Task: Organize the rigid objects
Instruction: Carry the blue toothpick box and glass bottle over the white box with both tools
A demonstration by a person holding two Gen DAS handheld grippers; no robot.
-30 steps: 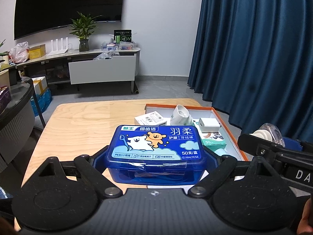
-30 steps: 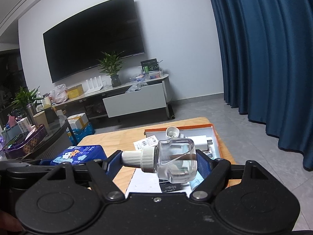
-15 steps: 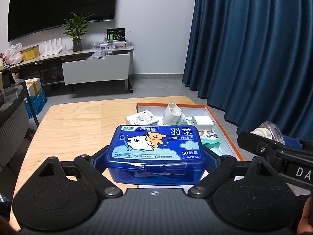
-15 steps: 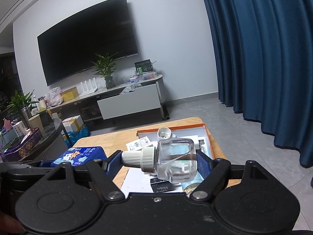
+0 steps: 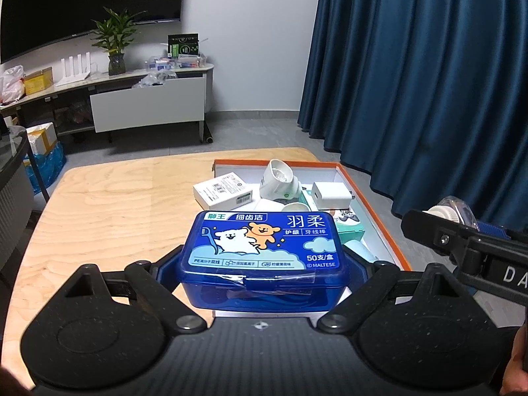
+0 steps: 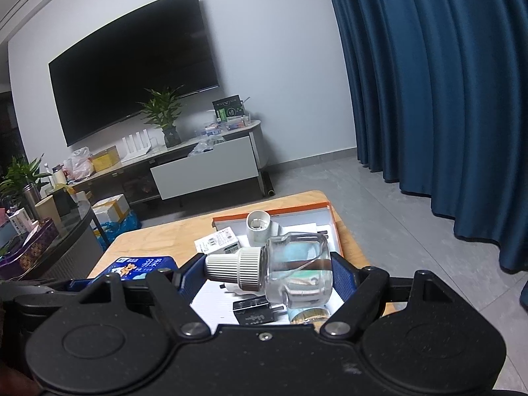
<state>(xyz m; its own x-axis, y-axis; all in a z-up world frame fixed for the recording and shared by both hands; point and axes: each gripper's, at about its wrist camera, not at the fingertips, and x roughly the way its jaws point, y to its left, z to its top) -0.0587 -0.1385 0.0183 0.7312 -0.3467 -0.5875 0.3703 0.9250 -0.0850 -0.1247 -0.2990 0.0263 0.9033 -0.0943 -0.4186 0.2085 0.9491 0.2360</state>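
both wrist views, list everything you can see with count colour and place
floss box: 1, blue, held in left gripper
bottle: 1, clear with white cap, lying sideways in right gripper
tray: 1, orange-rimmed, on table, right side
carton: 1, white, over tray's left edge
charger: 1, white, in tray
table: 1, light wood
curtain: 1, dark blue, right
tv: 1, black, on wall
left gripper: 1, black
right gripper: 1, black
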